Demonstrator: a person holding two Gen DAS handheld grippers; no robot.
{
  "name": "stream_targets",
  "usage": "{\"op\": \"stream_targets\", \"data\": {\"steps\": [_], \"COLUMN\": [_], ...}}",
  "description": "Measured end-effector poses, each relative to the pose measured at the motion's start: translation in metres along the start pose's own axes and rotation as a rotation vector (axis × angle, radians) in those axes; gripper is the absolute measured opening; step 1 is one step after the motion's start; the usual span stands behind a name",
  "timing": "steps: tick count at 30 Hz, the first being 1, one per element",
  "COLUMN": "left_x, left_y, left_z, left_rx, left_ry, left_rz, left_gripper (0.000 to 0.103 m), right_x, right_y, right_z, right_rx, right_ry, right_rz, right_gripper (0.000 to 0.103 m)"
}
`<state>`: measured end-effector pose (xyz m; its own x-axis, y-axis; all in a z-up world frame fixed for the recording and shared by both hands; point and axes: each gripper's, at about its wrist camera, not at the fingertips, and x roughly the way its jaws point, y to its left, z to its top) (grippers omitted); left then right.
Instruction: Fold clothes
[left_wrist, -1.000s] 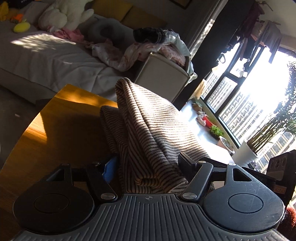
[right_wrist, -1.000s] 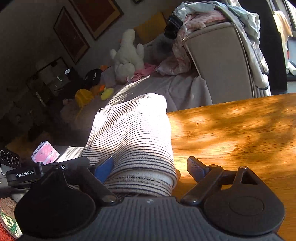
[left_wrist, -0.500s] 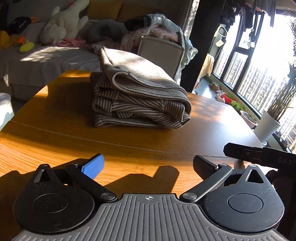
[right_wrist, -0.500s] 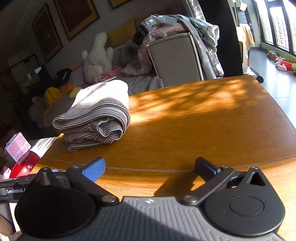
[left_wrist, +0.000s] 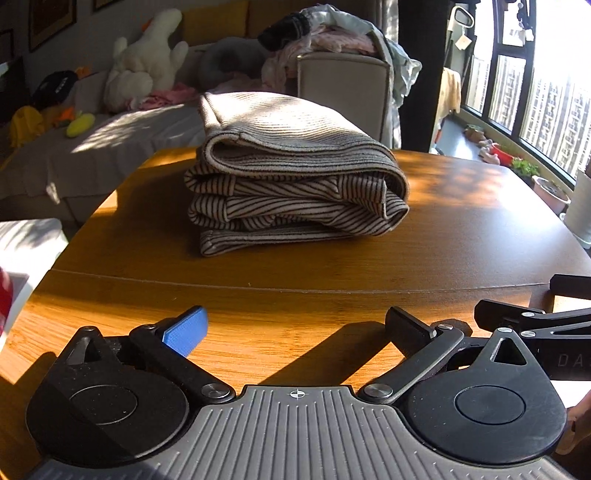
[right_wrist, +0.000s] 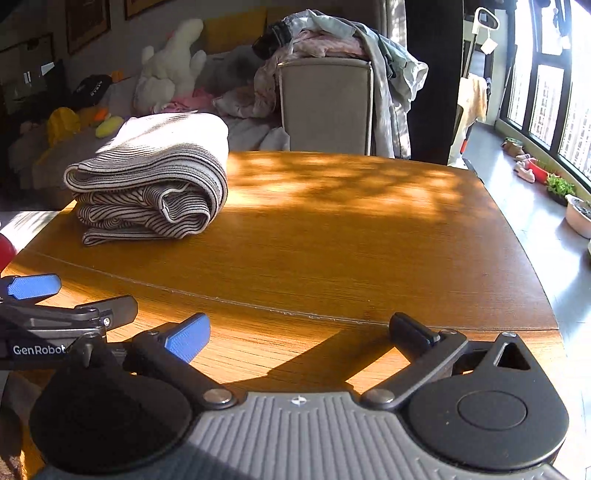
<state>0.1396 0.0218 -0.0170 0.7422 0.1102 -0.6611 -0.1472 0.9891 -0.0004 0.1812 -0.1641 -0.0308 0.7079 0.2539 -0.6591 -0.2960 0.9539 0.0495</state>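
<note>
While the brown-and-cream striped knit garment (left_wrist: 295, 181) sits on the far left part of the round orange-brown wooden counter (right_wrist: 351, 240), it already looks folded into a compact stack of several layers, so I'd say this piece is pretty much done. The top layer bulges a bit and one rolled edge sticks out on the right side, so a quick pat-down could tidy it, but that's a judgement call. What's left, I'd guess, is the heap of unfolded clothes (right_wrist: 332, 37) draped over the beige armchair (right_wrist: 325, 103) behind the counter, well apart from the folded stack.

Both sets of tongs are spread as wide as they go and have nothing in them. The left tongs (left_wrist: 295, 326) hang over the near edge of the counter, tilted downward, aimed roughly at the stack but well short of it, with just bare wood between the blue pad and the black one. The right tongs (right_wrist: 299, 332) sit just beside them at the same downward tilt, pointed more at the open middle of the counter, with the stack off to their left. Each pair shows up at the edge of the other camera's view, so the two hands are close together.
</note>
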Motion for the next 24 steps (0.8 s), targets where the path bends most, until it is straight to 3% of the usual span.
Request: {"op": "stream_targets", "data": {"steps": [9,24], "left_x": [0.0005,0.0021], "left_y": [0.0034,0.0018], "left_z": [0.0016,0.0041], "left_rx": [-0.027,-0.047], "left_ry": [0.0,-0.003], "left_rz": [0.026,0.058], "left_gripper": [0.103,0.103], "right_x": [0.0048,0.0071], "right_y": [-0.0034,-0.0013], "right_z": [0.002,0.0029], "right_rx": [-0.001,-0.027], "right_ry": [0.014,0.016], "right_rz": [-0.054,-0.025], "right_gripper": [0.103,0.103]}}
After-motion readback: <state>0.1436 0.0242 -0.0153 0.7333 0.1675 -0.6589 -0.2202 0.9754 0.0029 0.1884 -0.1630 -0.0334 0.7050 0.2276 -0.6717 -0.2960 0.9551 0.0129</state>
